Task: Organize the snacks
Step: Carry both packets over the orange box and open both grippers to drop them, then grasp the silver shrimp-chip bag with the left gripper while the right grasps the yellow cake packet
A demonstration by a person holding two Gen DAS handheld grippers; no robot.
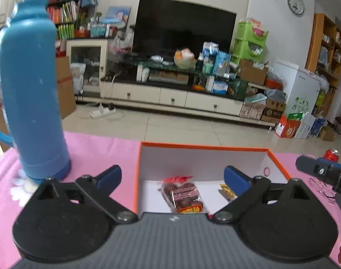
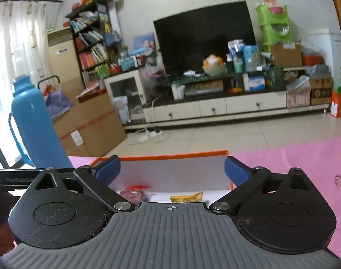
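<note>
Fingers (image 1: 109, 176) spread wide above box (image 1: 204, 149)

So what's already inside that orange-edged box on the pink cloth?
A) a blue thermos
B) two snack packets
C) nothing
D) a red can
B: the orange-rimmed box holds a clear packet of reddish-brown sweets and a small yellow packet, while both the left gripper and the right gripper are open, holding nothing.
</note>
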